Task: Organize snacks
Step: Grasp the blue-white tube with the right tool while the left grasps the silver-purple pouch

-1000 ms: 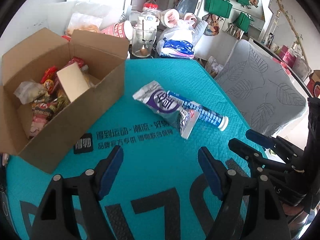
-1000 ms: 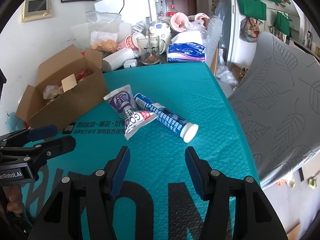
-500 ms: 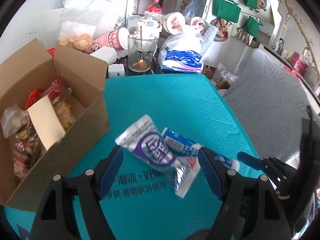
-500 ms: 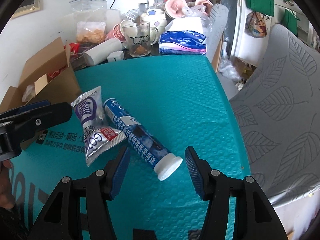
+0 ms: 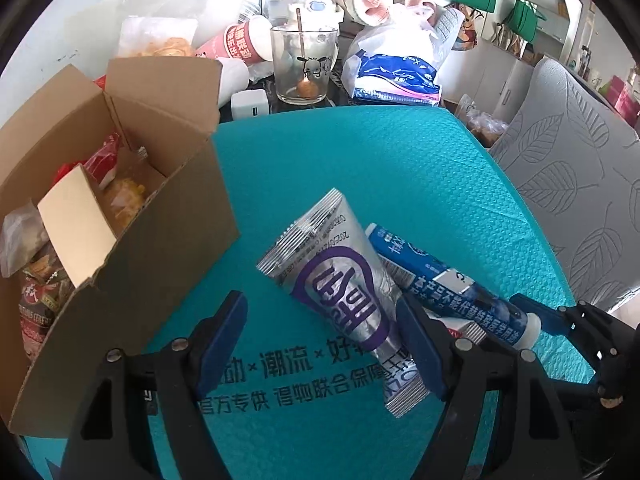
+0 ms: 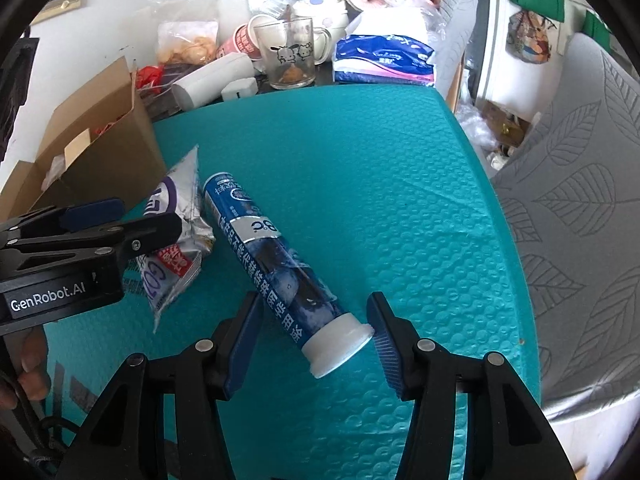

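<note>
left gripper (image 5: 322,344): your jaws stand apart over the silver pouch (image 5: 344,296); right pad overlaps its lower edge, left pad well clear; not clamped
right gripper (image 6: 314,338): your jaws have just been closing; white cap end of the blue tube (image 6: 272,256) sits between them; right pad looks to be touching the cap rim, left pad just beside the tube body with a gap showing; no grip
silver pouch: flat on the teal mat (image 5: 360,168), just beside the tube, partly overlapping it
blue tube: lying on its side, cap toward you
cardboard box (image 5: 132,240): open on the mat's left; snack packets inside
background: glass mug (image 5: 302,66), tissue pack (image 5: 394,78) beyond the mat
</note>
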### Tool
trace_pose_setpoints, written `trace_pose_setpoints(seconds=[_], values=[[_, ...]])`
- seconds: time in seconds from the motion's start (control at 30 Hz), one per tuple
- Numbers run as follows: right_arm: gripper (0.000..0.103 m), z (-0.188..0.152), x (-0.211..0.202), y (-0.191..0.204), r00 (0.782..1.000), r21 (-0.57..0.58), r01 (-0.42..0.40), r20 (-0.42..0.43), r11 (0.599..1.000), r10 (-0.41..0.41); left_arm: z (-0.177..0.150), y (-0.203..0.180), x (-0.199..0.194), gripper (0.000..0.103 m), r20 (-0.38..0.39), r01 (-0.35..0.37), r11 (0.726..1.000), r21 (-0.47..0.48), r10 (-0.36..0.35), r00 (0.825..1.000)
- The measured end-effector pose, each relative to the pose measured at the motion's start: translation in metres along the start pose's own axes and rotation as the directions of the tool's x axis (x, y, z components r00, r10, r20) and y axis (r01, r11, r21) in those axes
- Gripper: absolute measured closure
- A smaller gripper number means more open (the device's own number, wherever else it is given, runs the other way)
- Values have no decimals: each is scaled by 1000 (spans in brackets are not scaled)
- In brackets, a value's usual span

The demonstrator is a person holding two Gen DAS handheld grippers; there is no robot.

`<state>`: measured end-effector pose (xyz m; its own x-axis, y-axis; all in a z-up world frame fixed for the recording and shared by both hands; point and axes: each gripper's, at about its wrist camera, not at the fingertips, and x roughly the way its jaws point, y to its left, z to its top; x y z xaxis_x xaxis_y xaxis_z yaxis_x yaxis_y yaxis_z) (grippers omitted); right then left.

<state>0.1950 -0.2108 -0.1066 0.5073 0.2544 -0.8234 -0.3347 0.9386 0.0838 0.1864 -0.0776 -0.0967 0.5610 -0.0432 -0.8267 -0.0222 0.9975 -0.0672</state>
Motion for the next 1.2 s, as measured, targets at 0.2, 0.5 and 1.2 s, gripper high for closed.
trace_pose_setpoints(seconds=[0.2, 0.5, 1.2], values=[[63, -7, -4, 13, 1000, -12, -17, -12, 1000, 17, -1, -1, 8, 27, -76, 72, 997, 9, -71, 995], [70, -21, -13, 25, 1000, -1, -12, -22, 1000, 12, -21, -10, 7, 59, -96, 124, 991, 51, -119, 988], [70, -110, -76, 45, 998, 65, -33, -56, 997, 37, -109, -14, -64, 69, -172, 176, 960, 216, -140, 975]])
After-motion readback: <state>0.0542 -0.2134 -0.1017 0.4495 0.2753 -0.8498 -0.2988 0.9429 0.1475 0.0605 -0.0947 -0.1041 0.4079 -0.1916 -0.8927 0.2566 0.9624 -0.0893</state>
